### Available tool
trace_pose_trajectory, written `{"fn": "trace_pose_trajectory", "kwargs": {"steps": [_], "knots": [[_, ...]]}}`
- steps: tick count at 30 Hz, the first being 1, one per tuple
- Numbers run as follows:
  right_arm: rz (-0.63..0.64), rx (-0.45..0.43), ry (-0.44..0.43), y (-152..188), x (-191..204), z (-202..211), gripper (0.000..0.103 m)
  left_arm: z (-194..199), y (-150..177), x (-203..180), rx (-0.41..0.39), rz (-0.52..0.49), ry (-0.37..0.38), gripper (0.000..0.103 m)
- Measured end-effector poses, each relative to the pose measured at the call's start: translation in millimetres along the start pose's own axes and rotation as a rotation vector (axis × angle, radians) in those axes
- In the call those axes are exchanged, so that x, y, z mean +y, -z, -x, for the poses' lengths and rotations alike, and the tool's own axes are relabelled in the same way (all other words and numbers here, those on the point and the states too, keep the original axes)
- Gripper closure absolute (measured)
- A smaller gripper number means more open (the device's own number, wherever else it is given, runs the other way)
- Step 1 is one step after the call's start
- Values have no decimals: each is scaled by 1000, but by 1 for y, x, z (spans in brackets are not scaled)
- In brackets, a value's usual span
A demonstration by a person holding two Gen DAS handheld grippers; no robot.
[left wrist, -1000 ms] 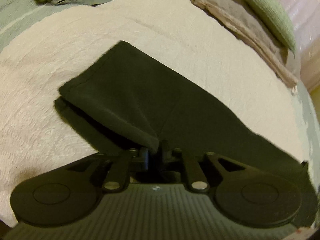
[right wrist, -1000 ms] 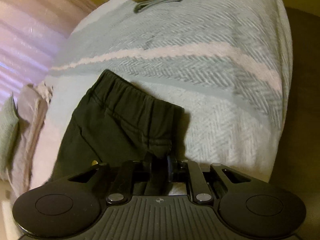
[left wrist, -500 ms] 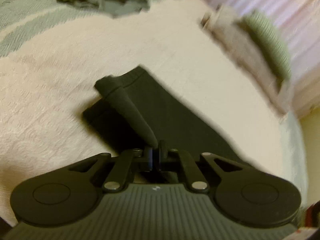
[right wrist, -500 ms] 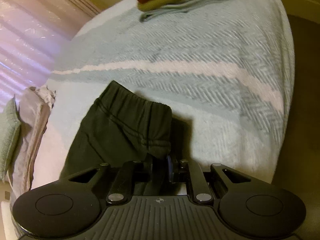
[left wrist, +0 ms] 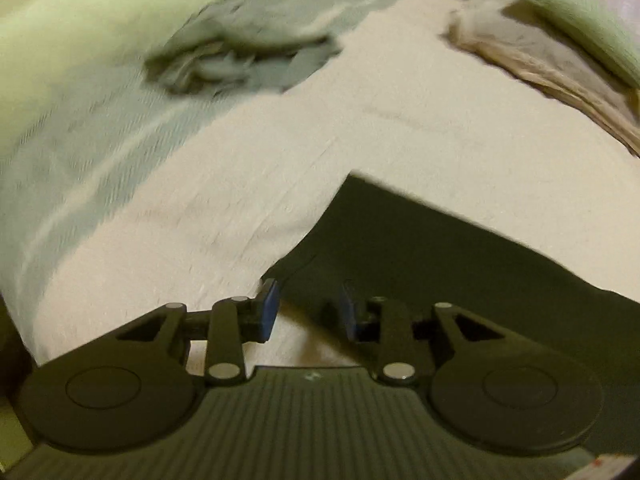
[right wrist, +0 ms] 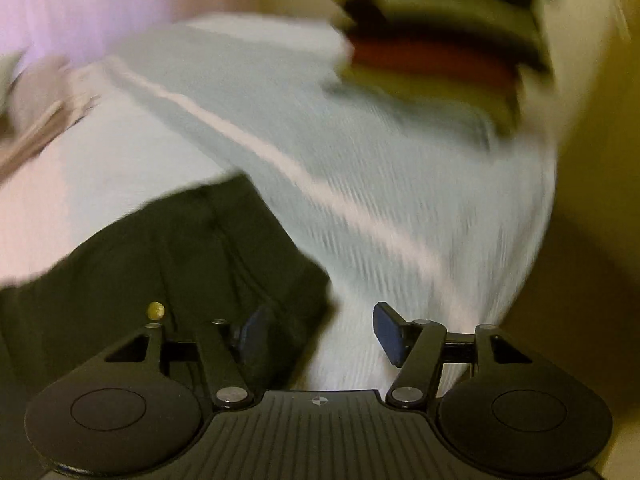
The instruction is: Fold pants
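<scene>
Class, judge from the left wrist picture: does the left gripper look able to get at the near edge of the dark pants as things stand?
Probably yes. The left gripper hangs just above the pants, jaws opening with nothing pinched between them, and only bare bedspread lies around that edge.

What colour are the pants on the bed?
Very dark, near black pants; clearest in the left wrist view.

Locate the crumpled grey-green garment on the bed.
In the left wrist view the crumpled grey-green garment lies upper left on the striped bedspread, far beyond the dark pants.

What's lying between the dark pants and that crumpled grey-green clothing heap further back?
Nothing: in the left wrist view, only bare cream bedspread separates the pants from the heap.
</scene>
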State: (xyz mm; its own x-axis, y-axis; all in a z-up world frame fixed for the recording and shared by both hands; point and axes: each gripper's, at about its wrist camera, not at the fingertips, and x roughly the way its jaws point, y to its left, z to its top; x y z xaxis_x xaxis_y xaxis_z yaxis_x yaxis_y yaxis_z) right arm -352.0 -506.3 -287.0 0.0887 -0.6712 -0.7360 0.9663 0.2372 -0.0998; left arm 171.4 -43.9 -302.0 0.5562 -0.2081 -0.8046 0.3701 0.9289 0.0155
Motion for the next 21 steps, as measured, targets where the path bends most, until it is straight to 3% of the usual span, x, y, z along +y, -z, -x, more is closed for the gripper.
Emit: {"fn": "trace_pose_trajectory", "kwargs": {"steps": [3, 9, 11, 14, 17, 19, 21], "knots": [[65, 2, -87, 0, 12, -10, 46, 7, 0, -49, 12, -138, 90, 76], [-62, 40, -227, -42, -15, -48, 46, 8, -5, -182, 84, -377, 411, 76], [-26, 7, -230, -59, -14, -50, 46, 12, -6, -230, 97, -459, 502, 76], [65, -69, -323, -75, 10, -45, 46, 32, 4, -312, 56, -576, 674, 76], [171, -22, -361, -68, 42, -65, 46, 40, 26, -375, 40, -625, 795, 76], [261, 29, -322, -52, 57, -95, 46, 31, 47, -409, 51, -644, 845, 75], [300, 95, -271, -37, 59, -122, 46, 9, 69, -433, 85, -701, 778, 75]]}}
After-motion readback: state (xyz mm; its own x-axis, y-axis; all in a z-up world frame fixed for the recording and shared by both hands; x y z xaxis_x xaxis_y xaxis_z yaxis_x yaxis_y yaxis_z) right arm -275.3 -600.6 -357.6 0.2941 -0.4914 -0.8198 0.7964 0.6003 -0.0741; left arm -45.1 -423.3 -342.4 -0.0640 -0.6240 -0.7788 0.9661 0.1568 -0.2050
